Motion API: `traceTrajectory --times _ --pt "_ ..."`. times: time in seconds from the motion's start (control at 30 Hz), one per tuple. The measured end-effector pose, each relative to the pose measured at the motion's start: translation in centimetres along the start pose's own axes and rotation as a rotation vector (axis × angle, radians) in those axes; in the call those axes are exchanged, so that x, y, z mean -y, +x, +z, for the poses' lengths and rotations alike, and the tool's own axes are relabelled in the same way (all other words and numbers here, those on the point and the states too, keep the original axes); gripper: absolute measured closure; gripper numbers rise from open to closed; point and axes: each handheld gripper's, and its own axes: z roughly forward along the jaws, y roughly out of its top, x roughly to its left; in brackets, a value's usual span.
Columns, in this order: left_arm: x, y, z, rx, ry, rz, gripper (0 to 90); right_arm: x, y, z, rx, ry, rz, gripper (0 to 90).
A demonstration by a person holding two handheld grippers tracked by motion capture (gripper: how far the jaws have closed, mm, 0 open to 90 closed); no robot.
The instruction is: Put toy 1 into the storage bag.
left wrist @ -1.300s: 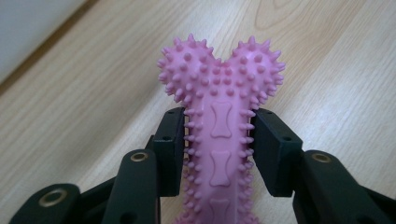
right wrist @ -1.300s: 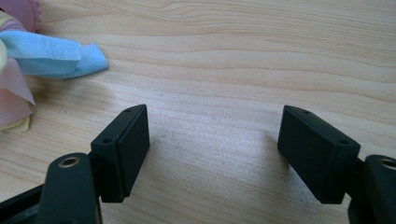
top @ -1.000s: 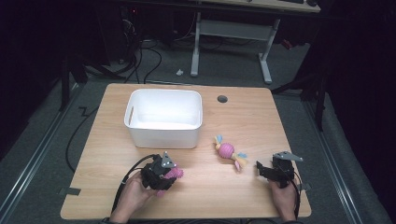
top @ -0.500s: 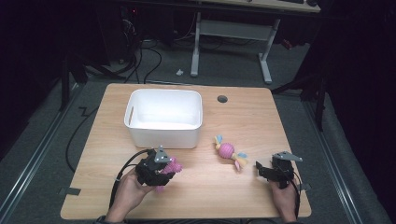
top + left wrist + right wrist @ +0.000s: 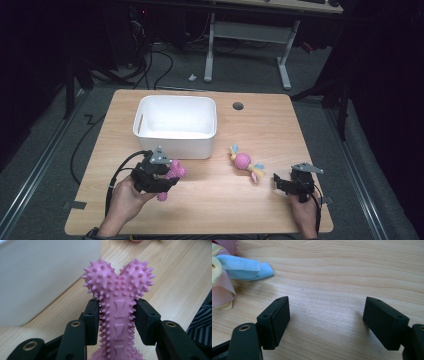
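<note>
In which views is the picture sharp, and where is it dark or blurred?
High view: the table is evenly lit, the room around it nearly black. Left gripper view: the pink spiky toy is sharp, the white bin behind it soft and pale. Right gripper view: wood grain crisp, the cloth toy at the edge slightly soft.

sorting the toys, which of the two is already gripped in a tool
The pink spiky bone toy: the left tool is shut on its shaft. The other, a pink ball toy with cloth ribbons, lies free on the table, apart from the open right tool.
</note>
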Motion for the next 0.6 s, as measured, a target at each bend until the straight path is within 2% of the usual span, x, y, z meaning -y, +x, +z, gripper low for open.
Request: traceTrajectory --times 0.1,0.27,0.33,0.47,0.6 --pt "-1.0 -0.1 -0.9 -0.001 -0.029 0.012 58.3 0.0 0.0 0.0 0.0 0.0 -0.002 21.7" --pt "-2.4 0.0 -1.8 0.035 -0.084 0.002 58.2 0.0 0.0 0.0 0.0 0.0 0.0 21.7" --pt "-2.8 -0.2 -1.9 0.015 -0.097 0.004 58.2 0.0 0.0 0.0 0.0 0.0 0.0 21.7" --pt "-3.2 -0.4 -2.6 0.012 -0.115 0.003 58.2 0.1 0.0 -0.1 -0.001 -0.002 -0.004 21.7" --pt "-3.7 -0.1 -3.7 -0.001 -0.127 -0.002 58.2 0.1 0.0 -0.1 -0.001 -0.002 -0.004 21.7"
